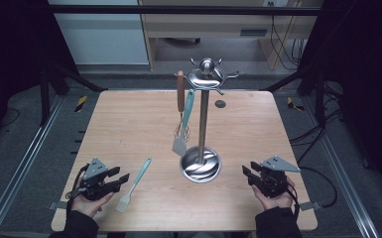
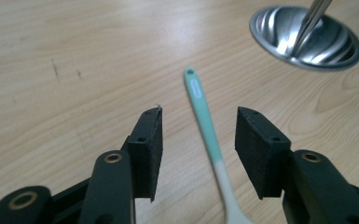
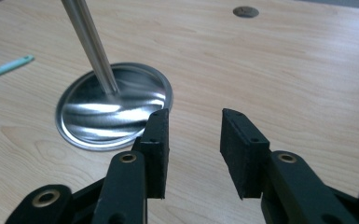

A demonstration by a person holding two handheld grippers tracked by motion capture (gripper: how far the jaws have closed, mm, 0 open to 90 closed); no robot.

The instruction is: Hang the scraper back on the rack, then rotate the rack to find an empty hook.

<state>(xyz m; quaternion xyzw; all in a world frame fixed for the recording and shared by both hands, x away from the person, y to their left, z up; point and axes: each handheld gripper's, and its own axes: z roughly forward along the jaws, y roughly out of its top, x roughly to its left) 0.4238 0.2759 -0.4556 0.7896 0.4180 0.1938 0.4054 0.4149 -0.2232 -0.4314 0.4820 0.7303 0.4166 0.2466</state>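
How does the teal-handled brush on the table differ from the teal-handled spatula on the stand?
The brush lies flat on the table; the spatula hangs upright from the stand. The brush ends in a pale head, the spatula in a grey metal blade. The brush lies between the open jaws of the left gripper; the spatula hangs beside a whisk. Both have teal handles.

brightness: the wooden table (image 1: 129,124) is evenly lit from above; the floor and frame around it fall to near black in the high view
shadows: soft and short under the utensil stand (image 1: 202,124) and the teal silicone brush (image 1: 134,181)
glare: bright streaks on the stand's steel base (image 3: 114,112) and its domed top (image 1: 206,74)
sharpness, high view: soft overall, fine detail smeared
focus, left gripper view: brush handle (image 2: 205,121) fairly crisp, stand base (image 2: 307,37) blurred
focus, right gripper view: nearest gripper parts soft, table grain clear mid-frame
distortion: table edges bow slightly in the high view
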